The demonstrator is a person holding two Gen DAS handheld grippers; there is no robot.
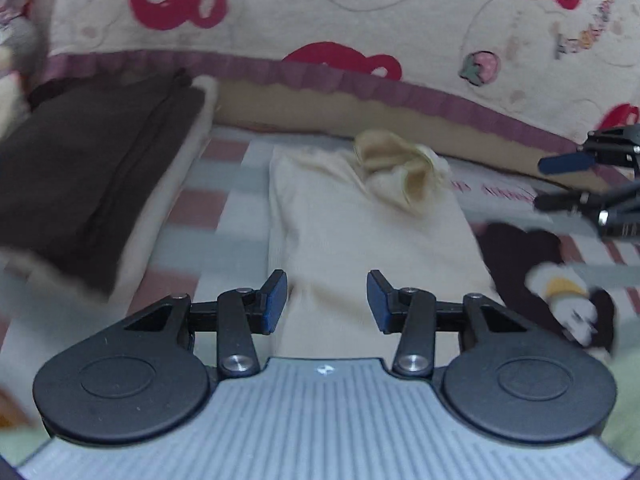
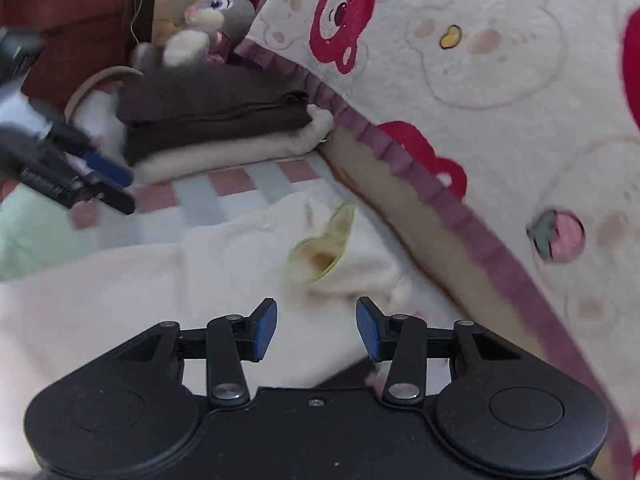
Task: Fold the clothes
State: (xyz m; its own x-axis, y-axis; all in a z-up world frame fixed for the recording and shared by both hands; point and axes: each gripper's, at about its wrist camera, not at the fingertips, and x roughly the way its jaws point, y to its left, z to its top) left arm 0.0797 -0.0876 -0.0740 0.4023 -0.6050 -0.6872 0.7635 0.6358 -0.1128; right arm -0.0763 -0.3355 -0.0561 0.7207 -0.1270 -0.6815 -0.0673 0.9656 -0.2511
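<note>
A cream quilt point(image 1: 400, 8) printed with red bears and edged with a purple frill fills the far side. Below it lies a checked sheet point(image 1: 208, 208) in pink and pale blue. At the left, against the quilt, sits a pile of folded clothes point(image 2: 216, 116), dark brown on top of white, with a plush rabbit point(image 2: 216, 16) behind it. The cream garment point(image 1: 352, 240) lies folded in a long strip on the sheet, its yellowish collar bunched at the far end by the quilt. The left gripper point(image 1: 327, 300) hovers over its near end, jaws apart, nothing between the pads. The right gripper point(image 2: 316, 326) hangs over the garment too, also gaping and empty.
</note>
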